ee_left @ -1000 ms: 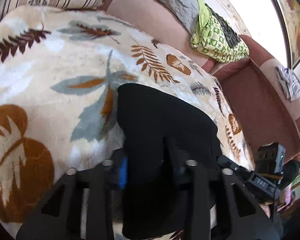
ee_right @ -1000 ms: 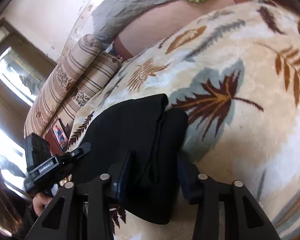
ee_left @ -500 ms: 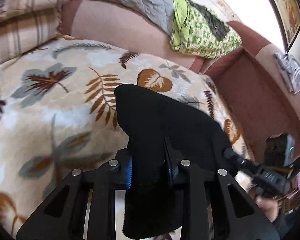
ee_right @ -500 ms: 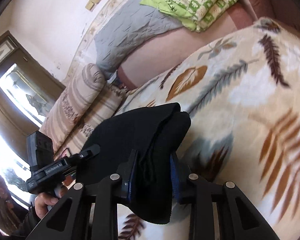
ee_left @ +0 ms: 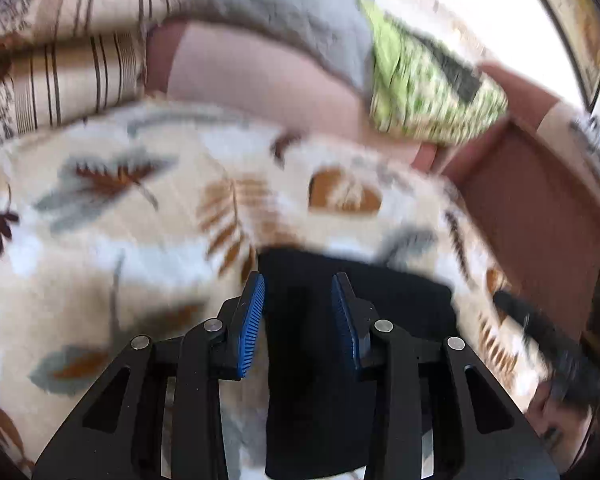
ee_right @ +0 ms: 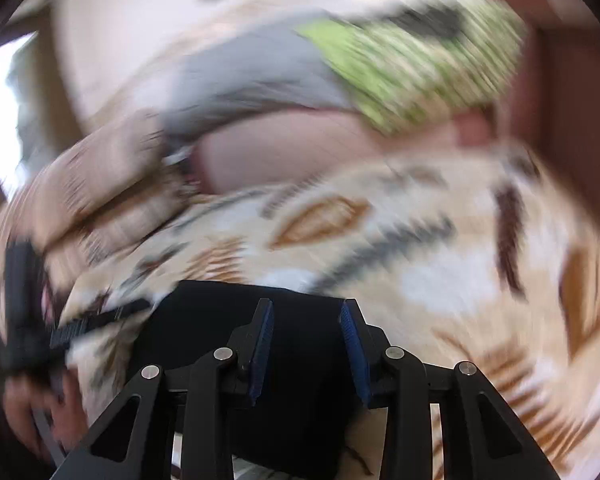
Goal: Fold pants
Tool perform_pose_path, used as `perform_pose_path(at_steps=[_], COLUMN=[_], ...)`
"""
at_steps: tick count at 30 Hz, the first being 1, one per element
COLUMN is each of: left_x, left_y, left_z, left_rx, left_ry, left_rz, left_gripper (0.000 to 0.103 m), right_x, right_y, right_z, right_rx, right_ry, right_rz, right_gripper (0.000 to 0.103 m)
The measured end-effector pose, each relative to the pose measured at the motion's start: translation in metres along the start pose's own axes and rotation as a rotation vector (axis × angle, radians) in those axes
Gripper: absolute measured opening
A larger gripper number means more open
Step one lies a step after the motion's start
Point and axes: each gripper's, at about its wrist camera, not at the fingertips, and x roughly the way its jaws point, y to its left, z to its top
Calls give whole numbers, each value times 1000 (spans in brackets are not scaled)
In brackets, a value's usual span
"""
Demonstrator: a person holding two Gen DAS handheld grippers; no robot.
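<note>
The black pants [ee_left: 400, 296] lie folded into a thick bundle on the leaf-patterned blanket [ee_left: 120, 240]. My left gripper [ee_left: 298, 284] hovers just over the bundle's near left part. Its jaws are opening, and the blue pads [ee_left: 252, 320] stand bare on either side of the cloth without pressing it. In the right wrist view the same bundle [ee_right: 204, 312] sits under my right gripper [ee_right: 306, 308], whose jaws are opening too, with the pads clear of the fabric. Both views are blurred by motion. Each gripper shows as a dark shape at the edge of the other's view.
A green patterned cloth [ee_left: 428, 96] and a grey quilt [ee_left: 280, 12] hang over the pink sofa back. Striped cushions [ee_left: 60, 68] sit at the far left. A red-brown seat [ee_left: 532, 216] adjoins the blanket on the right. A hand [ee_right: 32, 408] holds the left gripper.
Both grippers were shut on the black bundle half a second ago; now their pads have spread off it. The pants sit lower in both views, on the blanket, and both cameras have swung upward.
</note>
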Motion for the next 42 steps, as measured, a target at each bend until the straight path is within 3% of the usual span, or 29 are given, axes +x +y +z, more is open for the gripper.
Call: perform_pose_path(at_steps=[2, 3, 5, 6, 7, 10, 13, 18, 20, 22, 24, 26, 31, 35, 37, 42], left_x=[0, 11, 47, 73, 88, 84, 81, 46, 39, 67, 74, 74, 77, 69, 70, 71], left_y=[-3, -7, -18, -21, -19, -10, -6, -6, -12, -17, -19, -25, -20, -26, -31, -37], left_z=[10, 14, 16, 9, 4, 6, 8, 17, 16, 2, -6, -6, -6, -7, -7, -9], left_rx=[-1, -1, 28, 51, 54, -5, -26, -77, -37, 23, 58, 73, 49, 76, 80, 111], left_ry=[-52, -24, 92, 214, 275, 255, 254, 143, 119, 231, 200, 207, 197, 178, 179, 178], left_rz=[-37, -78, -77, -58, -34, -74, -91, -134, -130, -72, -31, -10, -26, -32, -54, -37], left_gripper=[34, 34, 34, 34, 34, 34, 34, 34, 34, 34, 35, 36, 38, 52, 68, 72], right_x=[4, 13, 38, 39, 38, 37, 32, 19, 41, 90, 85, 81, 81, 88, 87, 86], right_y=[18, 27, 29, 29, 29, 15, 20, 27, 20, 5, -2, 2, 2, 1, 1, 4], right_z=[-5, -18, -39, -43, -40, -34, -24, 16, 17, -3, -7, -7, -11, -5, -7, -7], right_rx=[-81, -122, -152, -168, -162, -87, -104, -192, -160, -64, -16, -44, -36, -15, -14, -21], right_ry=[54, 143, 322, 316, 310, 314, 287, -14, 39, 286, 231, 240, 222, 217, 212, 194], right_rz=[43, 36, 14, -3, -2, 51, 87, 21, 13, -36, 2, -7, -30, -35, -31, -37], right_gripper=[34, 34, 35, 35, 34, 35, 35, 35, 35, 37, 39, 39, 40, 42, 43, 43])
